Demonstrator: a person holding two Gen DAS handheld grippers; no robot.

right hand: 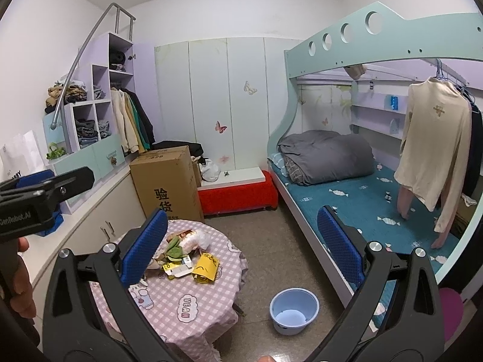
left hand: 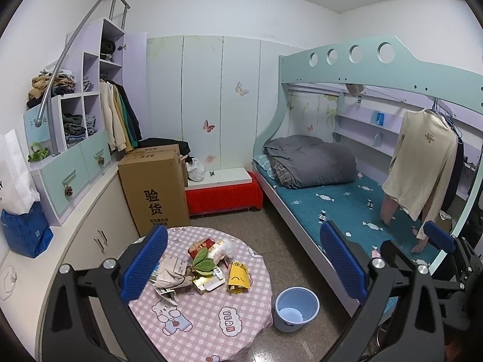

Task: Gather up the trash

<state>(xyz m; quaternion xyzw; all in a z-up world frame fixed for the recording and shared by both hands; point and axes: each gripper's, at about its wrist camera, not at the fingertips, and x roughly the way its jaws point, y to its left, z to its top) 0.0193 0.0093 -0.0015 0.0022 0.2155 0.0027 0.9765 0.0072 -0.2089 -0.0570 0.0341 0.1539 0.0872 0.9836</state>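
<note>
A heap of trash lies on a round table with a pink checked cloth (left hand: pixel 211 325) (right hand: pixel 193 310): a yellow packet (left hand: pixel 238 277) (right hand: pixel 206 267), crumpled paper (left hand: pixel 170 274), a small yellow-white box (left hand: pixel 208 283) (right hand: pixel 176 268), green leaves (left hand: pixel 203 258) (right hand: pixel 175 249) and a white plastic wrapper (left hand: pixel 222 249) (right hand: pixel 196 239). A pale blue bin (left hand: pixel 297 307) (right hand: pixel 294 309) stands on the floor right of the table. My left gripper (left hand: pixel 244 265) is open and empty, held above the table. My right gripper (right hand: pixel 241 247) is open and empty, to its right.
A tall cardboard box (left hand: pixel 154 187) (right hand: pixel 167 181) stands behind the table, beside a red bench (left hand: pixel 223 196). A bunk bed (left hand: pixel 347 205) (right hand: pixel 362 199) with hanging clothes fills the right. A cabinet counter (left hand: pixel 75 211) with a blue bag (left hand: pixel 25 232) runs along the left.
</note>
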